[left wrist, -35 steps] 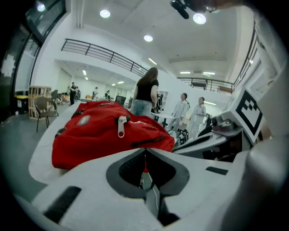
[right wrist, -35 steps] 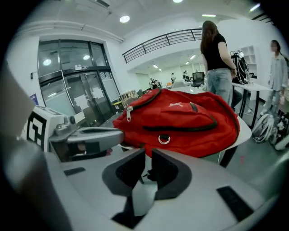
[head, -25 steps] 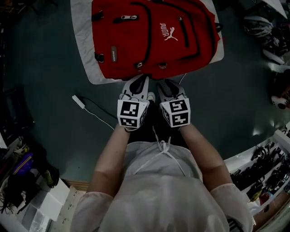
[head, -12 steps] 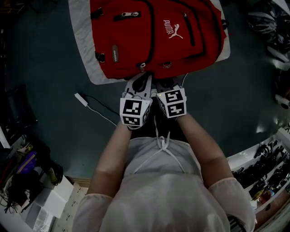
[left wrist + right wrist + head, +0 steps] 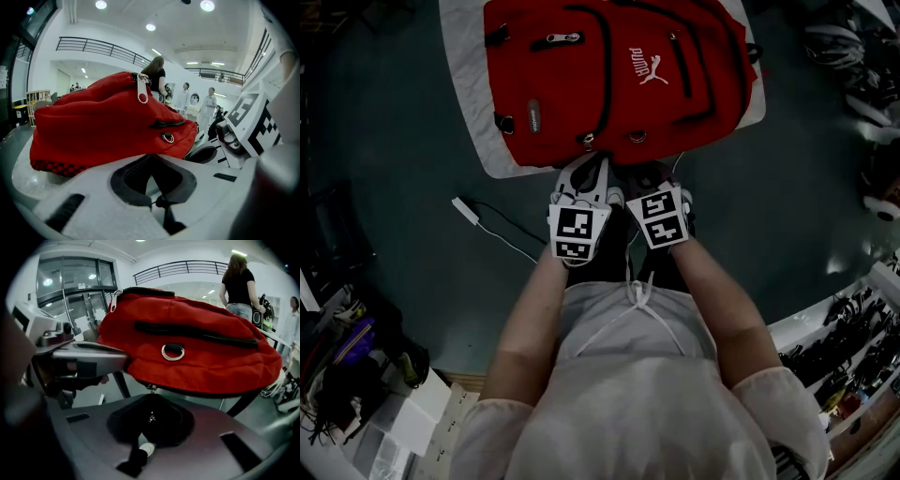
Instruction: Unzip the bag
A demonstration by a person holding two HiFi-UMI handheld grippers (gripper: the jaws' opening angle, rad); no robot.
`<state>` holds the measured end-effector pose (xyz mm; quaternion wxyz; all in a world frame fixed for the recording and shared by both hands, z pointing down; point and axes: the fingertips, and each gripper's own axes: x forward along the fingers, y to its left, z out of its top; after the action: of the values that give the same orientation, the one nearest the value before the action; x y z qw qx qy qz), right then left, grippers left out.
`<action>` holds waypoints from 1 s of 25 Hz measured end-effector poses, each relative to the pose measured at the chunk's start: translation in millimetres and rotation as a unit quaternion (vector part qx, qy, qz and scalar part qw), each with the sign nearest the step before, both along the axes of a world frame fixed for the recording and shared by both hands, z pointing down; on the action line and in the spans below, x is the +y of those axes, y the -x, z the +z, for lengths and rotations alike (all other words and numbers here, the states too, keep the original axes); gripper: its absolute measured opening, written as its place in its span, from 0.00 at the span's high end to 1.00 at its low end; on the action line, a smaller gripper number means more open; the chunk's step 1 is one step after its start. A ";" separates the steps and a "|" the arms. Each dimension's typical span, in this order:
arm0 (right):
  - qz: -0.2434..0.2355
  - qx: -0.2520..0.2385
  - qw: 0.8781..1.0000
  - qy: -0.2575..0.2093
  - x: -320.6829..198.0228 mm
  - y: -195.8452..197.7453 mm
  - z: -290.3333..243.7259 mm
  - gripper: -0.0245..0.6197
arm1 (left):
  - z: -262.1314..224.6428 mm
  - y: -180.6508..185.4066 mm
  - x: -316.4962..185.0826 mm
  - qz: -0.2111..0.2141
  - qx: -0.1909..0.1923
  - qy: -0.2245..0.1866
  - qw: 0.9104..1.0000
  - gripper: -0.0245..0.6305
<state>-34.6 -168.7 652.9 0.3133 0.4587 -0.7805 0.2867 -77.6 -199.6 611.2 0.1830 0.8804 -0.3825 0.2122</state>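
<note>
Underfoot lies a dark teal floor point(image 5: 403, 122), in a bright hall with ceiling lights point(image 5: 100, 4), a balcony railing point(image 5: 103, 47) and people point(image 5: 208, 105) standing far off. A pale mat point(image 5: 467, 103) carries the red bag point(image 5: 609, 84), whose visible zips are shut, so nothing inside shows. At its near edge the right gripper point(image 5: 639, 172), whose jaws have just been closing, pinches the zipper pull point(image 5: 151, 389). The left gripper point(image 5: 592, 167) sits just beside it, jaws drawn together. A white adapter and cable point(image 5: 465, 210) lie on the floor at left, clutter point(image 5: 347, 356) fills the near left, and racks of cables point(image 5: 858, 337) crowd the right.
</note>
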 end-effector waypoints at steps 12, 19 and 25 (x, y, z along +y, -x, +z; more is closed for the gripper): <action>-0.050 0.015 0.998 0.028 6.8 -45.1 -1.2 0.91 | 1.1 2.6 -2.3 -0.056 -0.043 -0.004 0.997 0.93; -0.080 0.028 0.996 0.037 6.2 -79.3 -0.7 0.91 | 1.6 6.2 -4.1 -0.106 -0.069 0.007 0.992 0.93; -0.082 0.036 0.995 0.047 3.0 -116.2 0.6 0.91 | 3.3 8.8 -4.7 -0.138 -0.091 0.012 0.986 0.93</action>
<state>81.6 -165.7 653.5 0.3843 0.3883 -0.7895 0.2796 -86.4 -204.4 614.5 0.1856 0.7938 -0.5131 0.2687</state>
